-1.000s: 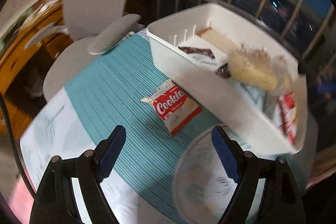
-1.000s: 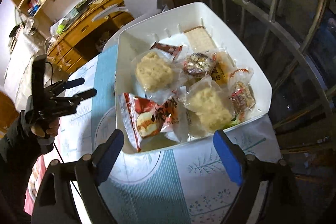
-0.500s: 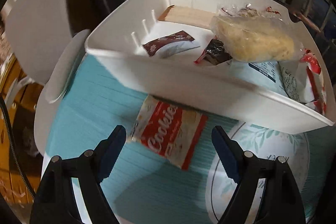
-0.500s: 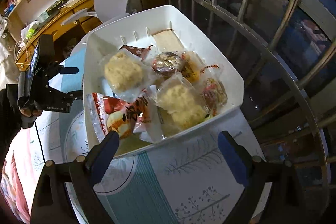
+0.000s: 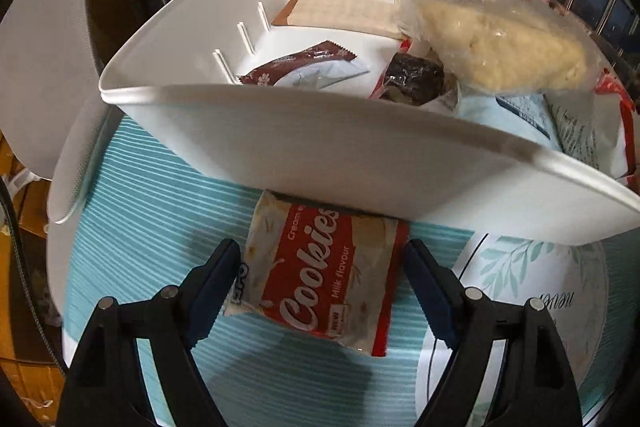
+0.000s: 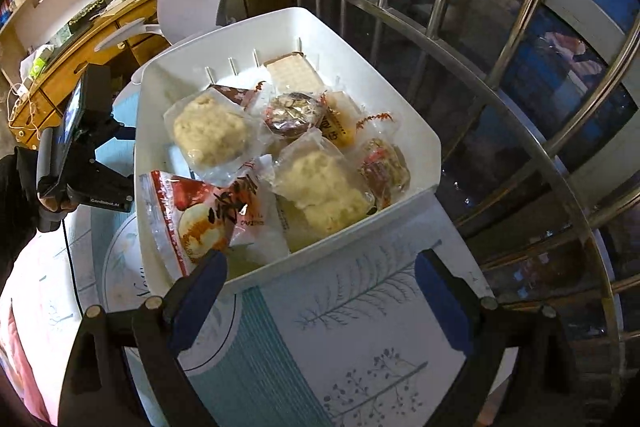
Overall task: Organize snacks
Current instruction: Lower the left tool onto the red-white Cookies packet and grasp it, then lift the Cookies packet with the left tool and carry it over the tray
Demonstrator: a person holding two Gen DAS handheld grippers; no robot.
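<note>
The left gripper (image 5: 322, 275) is low over the bench (image 5: 160, 211), its fingers (image 5: 216, 279) open on both sides of a red and white cookie packet (image 5: 320, 279); the pads do not press on it. The packet lies flat on the turquoise striped cloth, one end under the wall of the white bin (image 5: 320, 147). The right gripper (image 6: 320, 291) hangs before the bin (image 6: 400, 119), which is full of wrapped snacks. Its fingers (image 6: 200, 291), which have just been opening, stand wide with nothing between them.
</note>
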